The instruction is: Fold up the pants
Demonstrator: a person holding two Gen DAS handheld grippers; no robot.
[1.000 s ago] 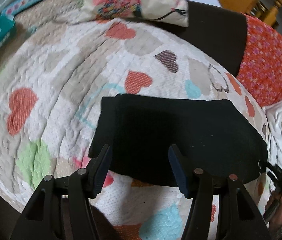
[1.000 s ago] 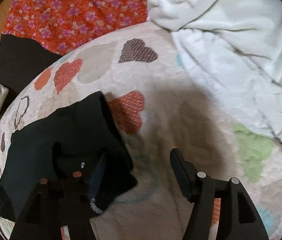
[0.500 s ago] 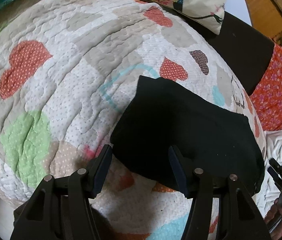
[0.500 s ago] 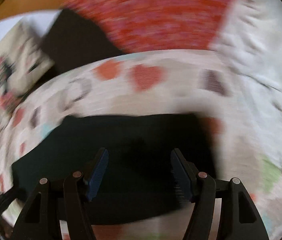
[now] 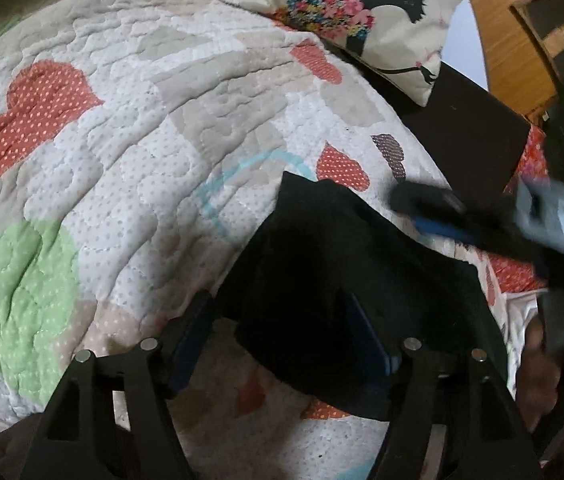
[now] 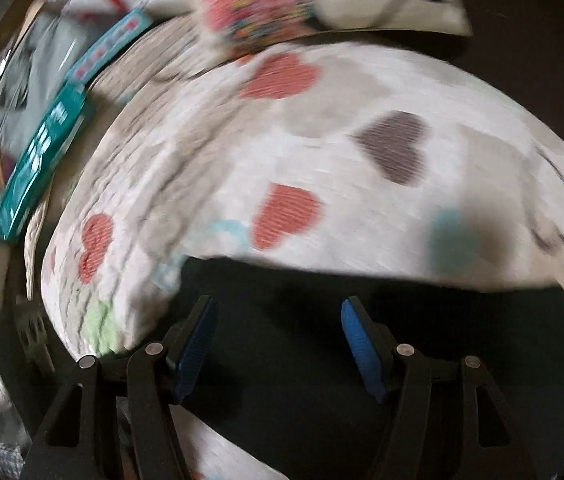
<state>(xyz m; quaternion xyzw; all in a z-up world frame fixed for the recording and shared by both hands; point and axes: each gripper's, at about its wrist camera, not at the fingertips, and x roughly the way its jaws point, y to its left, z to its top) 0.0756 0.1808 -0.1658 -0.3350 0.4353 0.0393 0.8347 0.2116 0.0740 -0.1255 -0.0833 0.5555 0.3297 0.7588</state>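
The black pants [image 5: 345, 280] lie folded into a compact dark block on the heart-patterned quilt [image 5: 130, 152]. My left gripper [image 5: 278, 340] is open and empty, its fingers low at the near edge of the pants. My right gripper [image 6: 278, 344] is open and empty, hovering just over the pants [image 6: 361, 344]; its view is motion-blurred. The right gripper also shows in the left wrist view [image 5: 441, 216] as a blurred shape over the far right corner of the pants.
A floral pillow [image 5: 361, 12] lies at the head of the bed beside a dark panel [image 5: 469, 136]. Teal boxes [image 6: 42, 160] and clutter lie along the bed's left side. An orange floral blanket [image 5: 513, 272] lies to the right.
The right gripper has swung left across the bed and now faces the pillow, over the pants. The left gripper has moved closer to the pants' near edge. Both stay open.
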